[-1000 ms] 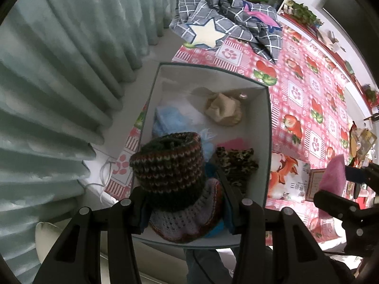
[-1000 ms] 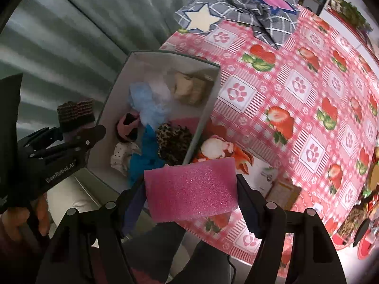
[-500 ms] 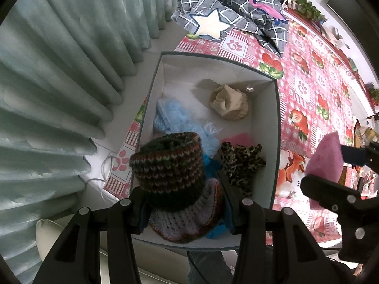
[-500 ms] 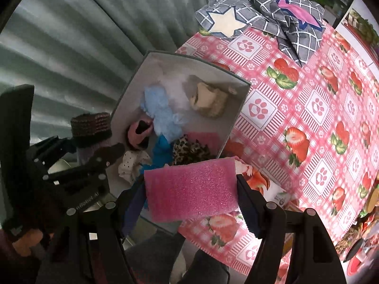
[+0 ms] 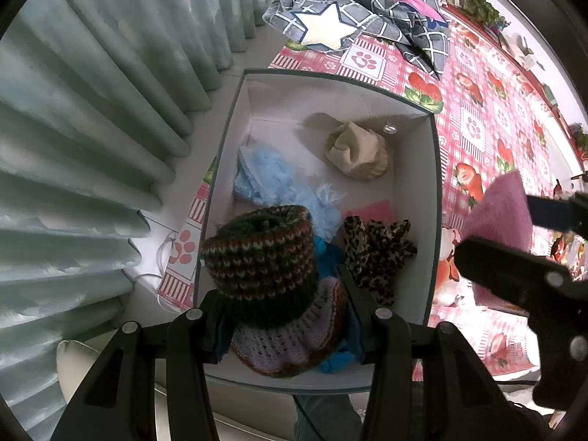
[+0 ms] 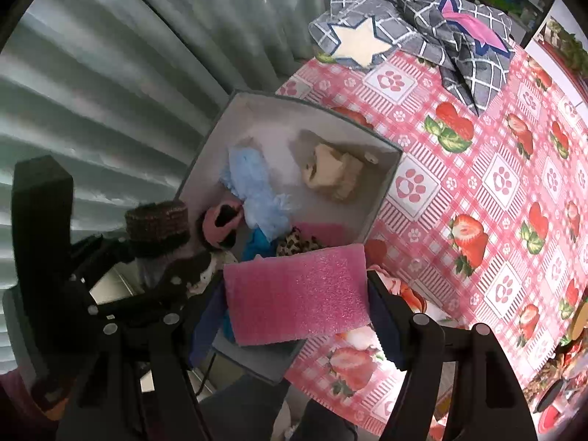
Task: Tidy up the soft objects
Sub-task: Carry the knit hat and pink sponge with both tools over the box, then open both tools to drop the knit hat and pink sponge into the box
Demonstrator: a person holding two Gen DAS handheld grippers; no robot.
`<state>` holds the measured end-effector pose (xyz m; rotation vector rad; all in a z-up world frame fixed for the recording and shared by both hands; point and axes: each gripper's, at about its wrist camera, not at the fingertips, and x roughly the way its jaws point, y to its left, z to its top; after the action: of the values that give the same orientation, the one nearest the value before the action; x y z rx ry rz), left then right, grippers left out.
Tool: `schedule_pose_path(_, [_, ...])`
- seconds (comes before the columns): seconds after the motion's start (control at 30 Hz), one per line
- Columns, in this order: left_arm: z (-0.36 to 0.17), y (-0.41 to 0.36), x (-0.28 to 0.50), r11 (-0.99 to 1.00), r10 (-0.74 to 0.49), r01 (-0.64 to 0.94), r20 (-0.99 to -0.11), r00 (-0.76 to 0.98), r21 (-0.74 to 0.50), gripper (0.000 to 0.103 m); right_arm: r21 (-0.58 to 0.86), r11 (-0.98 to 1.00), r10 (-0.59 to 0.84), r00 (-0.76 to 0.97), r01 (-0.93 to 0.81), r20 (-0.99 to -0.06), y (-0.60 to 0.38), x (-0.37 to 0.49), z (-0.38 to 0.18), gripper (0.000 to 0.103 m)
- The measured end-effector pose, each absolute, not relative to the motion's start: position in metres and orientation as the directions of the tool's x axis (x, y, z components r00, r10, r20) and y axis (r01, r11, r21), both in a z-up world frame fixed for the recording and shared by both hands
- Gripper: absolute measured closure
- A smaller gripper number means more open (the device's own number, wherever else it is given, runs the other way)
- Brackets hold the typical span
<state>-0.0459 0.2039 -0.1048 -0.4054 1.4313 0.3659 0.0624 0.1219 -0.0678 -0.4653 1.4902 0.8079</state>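
A: Two grippers, each loaded. Item one?

B: Left gripper [image 5: 284,316]: fingers clamped on a brown-and-green striped knitted hat with a lilac crocheted brim [image 5: 261,257], held above the near end of the grey open-topped storage box with a white interior [image 5: 433,198].

A: Item two?

B: Right gripper [image 6: 297,294]: fingers closed on a flat pink foam rectangle [image 6: 296,292], held level over the box's near right corner. From the left wrist view the same foam shows at 3 o'clock [image 5: 499,213].

A: Box contents?

B: Pale blue fluffy fabric piece [image 5: 264,180] at 9 o'clock inside; beige bunched cloth [image 5: 356,150] toward 1 o'clock, near the far wall; leopard-print fabric piece [image 5: 375,250] at 4 o'clock beside the right wall; bright blue cloth [image 5: 327,253] between hat and leopard print; small pink flat piece [image 5: 373,207] just beyond the leopard print.

A: Surroundings?

B: Red-and-pink strawberry and paw-print tablecloth [image 6: 496,183] under the box; grey checked cloth with a cream star patch [image 5: 352,25] at 12 o'clock; grey-green pleated curtain [image 5: 92,110] at 9 o'clock.
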Motion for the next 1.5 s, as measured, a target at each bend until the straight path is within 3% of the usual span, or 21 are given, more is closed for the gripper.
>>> schedule_pose_path(0.93, [-0.113, 0.205, -0.051, 0.877, -0.016, -0.477, -0.996, 0.090, -0.057, 0.050, 0.151, 0.626, 0.145, -0.077, -0.765, -0.986, 0.144, 0.058, -0.078, 0.030])
schedule_pose_path(1.03, [-0.112, 0.205, -0.051, 0.876, -0.029, -0.477, -0.994, 0.103, -0.075, 0.044, 0.160, 0.623, 0.148, -0.086, -0.766, -0.985, 0.145, 0.058, -0.078, 0.030])
schedule_pose_path(1.17, [-0.105, 0.201, -0.053, 0.877, -0.041, -0.468, -0.988, 0.149, -0.107, 0.022, 0.169, 0.603, 0.158, -0.092, -0.780, -0.983, 0.148, 0.055, -0.077, 0.029])
schedule_pose_path(1.2, [-0.102, 0.200, -0.053, 0.883, -0.035, -0.458, -0.986, 0.161, -0.106, 0.022, 0.169, 0.602, 0.157, -0.092, -0.781, -0.983, 0.148, 0.055, -0.077, 0.027])
schedule_pose_path(1.27, [-0.099, 0.198, -0.052, 0.889, -0.031, -0.445, -0.983, 0.179, -0.109, 0.020, 0.153, 0.606, 0.150, -0.077, -0.781, -0.986, 0.148, 0.054, -0.077, 0.012])
schedule_pose_path(1.47, [-0.092, 0.198, -0.051, 0.892, 0.013, -0.444, -0.978, 0.209, -0.083, 0.006, 0.159, 0.614, 0.167, -0.069, -0.773, -0.983, 0.146, 0.055, -0.072, 0.012])
schedule_pose_path(1.5, [-0.088, 0.199, -0.052, 0.891, 0.028, -0.447, -0.973, 0.228, -0.079, 0.006, 0.155, 0.614, 0.164, -0.068, -0.774, -0.984, 0.146, 0.055, -0.072, 0.007])
